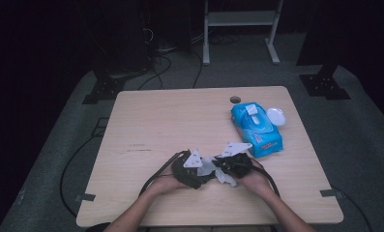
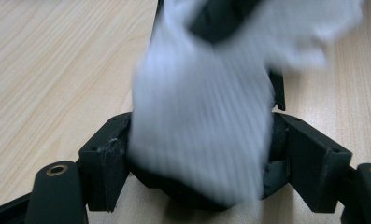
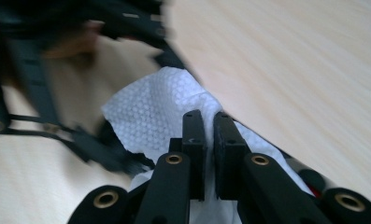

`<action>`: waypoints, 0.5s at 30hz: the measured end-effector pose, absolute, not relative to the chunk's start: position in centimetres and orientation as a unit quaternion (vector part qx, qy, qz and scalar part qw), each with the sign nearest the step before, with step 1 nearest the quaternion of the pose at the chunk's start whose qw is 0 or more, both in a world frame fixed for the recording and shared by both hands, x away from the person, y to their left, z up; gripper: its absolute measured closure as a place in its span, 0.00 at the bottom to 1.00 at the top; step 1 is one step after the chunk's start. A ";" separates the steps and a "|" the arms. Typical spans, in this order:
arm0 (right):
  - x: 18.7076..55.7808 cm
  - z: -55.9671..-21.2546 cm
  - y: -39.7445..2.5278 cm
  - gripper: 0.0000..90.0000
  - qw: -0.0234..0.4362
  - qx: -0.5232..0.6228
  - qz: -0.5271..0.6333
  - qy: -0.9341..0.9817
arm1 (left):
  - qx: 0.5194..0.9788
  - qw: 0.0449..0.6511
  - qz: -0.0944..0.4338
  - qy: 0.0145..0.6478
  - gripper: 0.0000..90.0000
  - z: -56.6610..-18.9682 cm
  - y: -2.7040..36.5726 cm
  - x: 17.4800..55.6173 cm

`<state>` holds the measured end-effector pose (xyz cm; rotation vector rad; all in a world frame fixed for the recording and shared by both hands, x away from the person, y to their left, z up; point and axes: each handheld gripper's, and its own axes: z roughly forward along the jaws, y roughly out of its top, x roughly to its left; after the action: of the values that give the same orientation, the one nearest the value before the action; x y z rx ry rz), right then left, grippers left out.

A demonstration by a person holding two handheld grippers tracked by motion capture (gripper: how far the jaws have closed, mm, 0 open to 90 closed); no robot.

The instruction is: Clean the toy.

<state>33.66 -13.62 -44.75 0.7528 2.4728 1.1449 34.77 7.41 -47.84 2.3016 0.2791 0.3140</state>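
A white wet wipe (image 1: pixel 224 177) hangs between my two grippers near the table's front edge. My right gripper (image 1: pixel 236 163) is shut on it; in the right gripper view the jaws (image 3: pixel 210 126) pinch a fold of the embossed wipe (image 3: pixel 150 109). My left gripper (image 1: pixel 191 168) is right next to it, open. In the left gripper view the blurred wipe (image 2: pixel 202 116) drapes between its wide-spread jaws (image 2: pixel 206 154), and I cannot tell whether they touch it. A hand holds each gripper.
A blue pack of wet wipes (image 1: pixel 256 128) lies right of centre on the wooden table (image 1: pixel 155 121), with a white round lid (image 1: pixel 275 116) beside it. A cable hole (image 1: pixel 235 99) sits near the far edge. Cables trail off the front.
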 end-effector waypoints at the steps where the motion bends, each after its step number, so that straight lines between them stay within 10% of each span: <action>1: 33.8 -44.6 -14.4 0.94 0.160 0.278 0.399 0.859 | 0.905 0.391 0.124 0.109 0.26 -47.8 7.4 34.8; 15: 31.7 -45.2 -13.3 0.94 0.149 0.252 0.403 0.867 | 0.908 0.383 0.128 0.109 0.26 -47.7 7.8 34.6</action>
<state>31.68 -13.31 -45.15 0.7251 2.4927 1.1572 34.64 7.83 -47.70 2.3168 0.2777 0.3264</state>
